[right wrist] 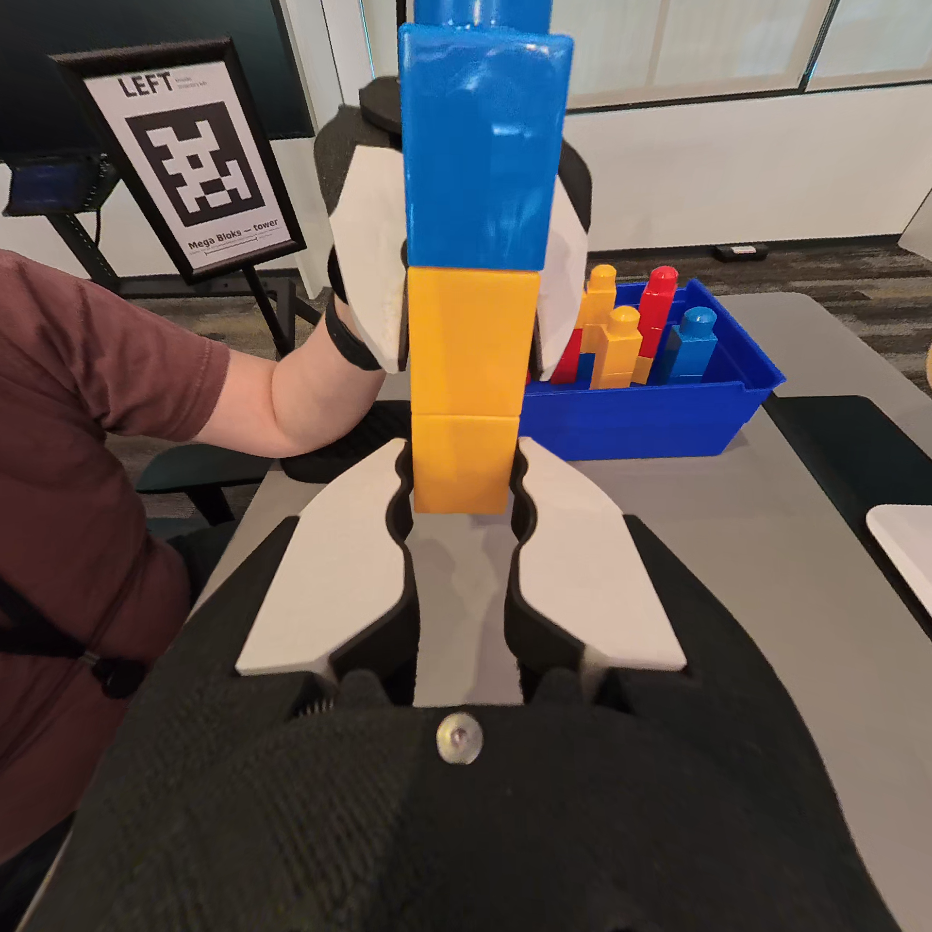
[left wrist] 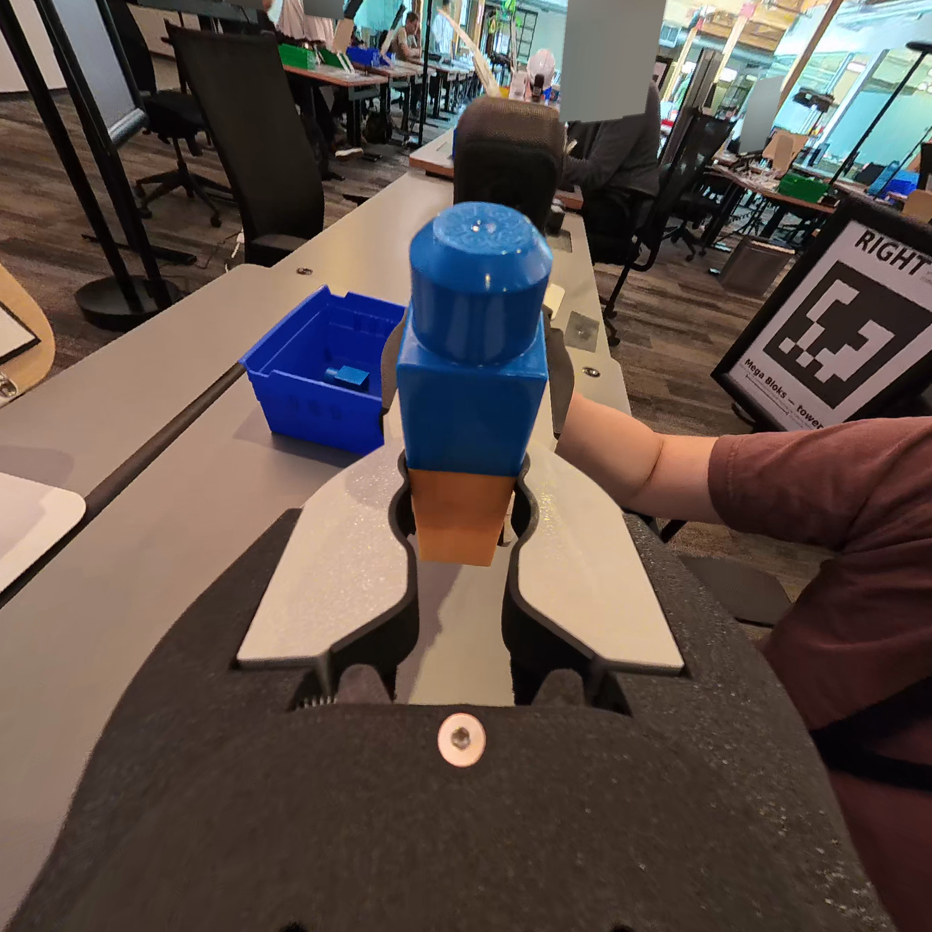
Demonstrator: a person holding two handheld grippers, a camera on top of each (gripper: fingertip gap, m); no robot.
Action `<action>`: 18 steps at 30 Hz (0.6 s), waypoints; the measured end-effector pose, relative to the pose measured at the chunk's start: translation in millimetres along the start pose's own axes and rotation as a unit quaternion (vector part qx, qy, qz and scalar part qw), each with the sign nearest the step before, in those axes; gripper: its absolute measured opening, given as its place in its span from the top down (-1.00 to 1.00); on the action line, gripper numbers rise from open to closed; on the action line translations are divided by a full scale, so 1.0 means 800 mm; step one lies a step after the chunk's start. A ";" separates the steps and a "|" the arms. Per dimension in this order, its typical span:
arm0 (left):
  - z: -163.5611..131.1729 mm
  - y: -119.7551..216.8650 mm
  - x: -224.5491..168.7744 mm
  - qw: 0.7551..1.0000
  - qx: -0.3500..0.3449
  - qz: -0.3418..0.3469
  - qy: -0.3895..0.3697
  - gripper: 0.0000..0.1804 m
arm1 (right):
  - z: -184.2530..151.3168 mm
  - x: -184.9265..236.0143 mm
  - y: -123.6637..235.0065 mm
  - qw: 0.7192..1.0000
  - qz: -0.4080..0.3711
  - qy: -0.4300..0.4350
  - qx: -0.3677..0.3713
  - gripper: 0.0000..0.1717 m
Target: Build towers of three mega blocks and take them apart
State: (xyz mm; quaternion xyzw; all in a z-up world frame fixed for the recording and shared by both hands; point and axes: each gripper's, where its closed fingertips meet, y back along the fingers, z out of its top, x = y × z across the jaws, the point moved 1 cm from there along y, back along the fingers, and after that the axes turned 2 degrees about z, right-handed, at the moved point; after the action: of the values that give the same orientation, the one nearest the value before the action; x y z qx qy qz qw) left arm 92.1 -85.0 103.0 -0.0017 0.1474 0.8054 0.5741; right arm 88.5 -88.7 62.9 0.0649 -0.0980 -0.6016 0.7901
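Looks like gripping a finished three-block tower [right wrist: 474, 282] from both sides and holding it upright just above the grey worktop [right wrist: 655, 504], right gripper [right wrist: 461, 474] closing its pads on the bottom yellow block [right wrist: 461, 464], left gripper [left wrist: 466, 504] clamping the middle yellow block [right wrist: 471, 343] right under the blue block [left wrist: 471, 403]. Probably starting the take-apart step (judging only from both grips being set), so needing a straight pull along the stack, not a twist. Standing with long axis vertical, blue stud [left wrist: 476, 282] pointing up, blue bin [right wrist: 655, 418] of other towers sitting just behind.
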 end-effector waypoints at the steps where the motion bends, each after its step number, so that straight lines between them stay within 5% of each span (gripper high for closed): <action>1: 0.002 -0.001 -0.002 1.000 -0.006 -0.002 -0.001 0.60 | 0.002 0.002 0.003 1.000 0.000 -0.001 0.000 0.56; 7: 0.020 0.002 -0.004 0.999 -0.053 0.002 0.006 0.60 | -0.007 0.005 0.009 0.998 -0.010 -0.028 0.050 0.57; 10: 0.058 0.063 0.013 0.988 -0.150 0.037 0.009 0.60 | -0.038 -0.002 0.004 0.991 -0.031 -0.014 0.129 0.57; 12: 0.054 0.098 0.026 0.989 -0.132 0.070 0.001 0.60 | -0.020 -0.001 0.023 0.993 -0.044 -0.010 0.112 0.57; 15: 0.046 0.119 0.029 0.989 -0.105 0.102 -0.012 0.60 | -0.005 -0.038 0.124 0.970 -0.215 -0.025 0.113 0.57; 18: 0.032 0.099 0.014 0.996 -0.053 0.075 -0.018 0.60 | -0.076 -0.073 0.261 0.882 -0.398 -0.137 0.213 0.57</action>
State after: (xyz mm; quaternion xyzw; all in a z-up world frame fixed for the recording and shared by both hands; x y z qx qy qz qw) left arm 19.4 -91.8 144.3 -0.0067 0.0935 0.8528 0.5138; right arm 283.5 22.6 45.6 0.1822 -0.2968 -0.8330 0.4299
